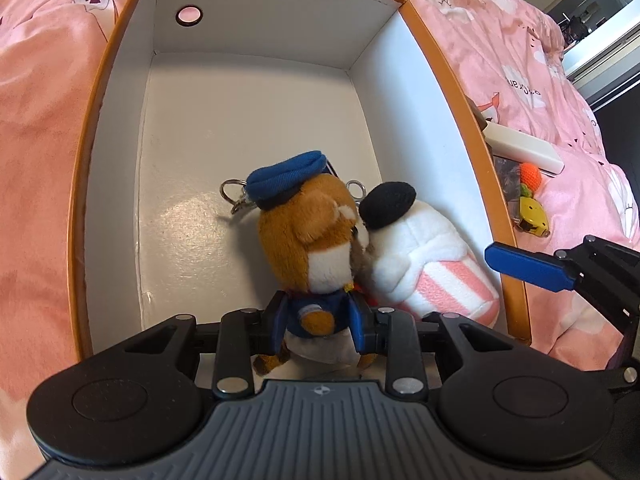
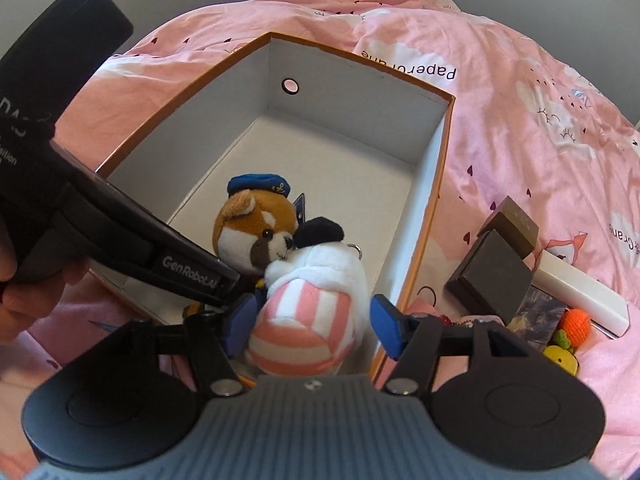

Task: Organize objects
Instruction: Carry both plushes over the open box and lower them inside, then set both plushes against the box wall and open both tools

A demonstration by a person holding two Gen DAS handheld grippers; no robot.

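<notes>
An open orange-rimmed box (image 1: pixel 440 60) with white walls lies on the pink bed; it also shows in the right wrist view (image 2: pixel 444 148). My left gripper (image 1: pixel 318 320) is shut on a brown fox plush with a blue cap (image 1: pixel 304 240), holding its body inside the box; the plush also shows in the right wrist view (image 2: pixel 256 224). Beside it lies a white plush with pink stripes and a black cap (image 1: pixel 424 264). My right gripper (image 2: pixel 310 320) is open, its blue fingers either side of that striped plush (image 2: pixel 316 300), not touching it.
On the bed right of the box lie two dark boxes (image 2: pixel 492 268), a long white box (image 2: pixel 580 292), an orange knitted toy (image 2: pixel 574 322) and a yellow toy (image 2: pixel 564 358). The pink quilt (image 2: pixel 520 120) surrounds everything. A hand holds the left gripper's handle (image 2: pixel 48 184).
</notes>
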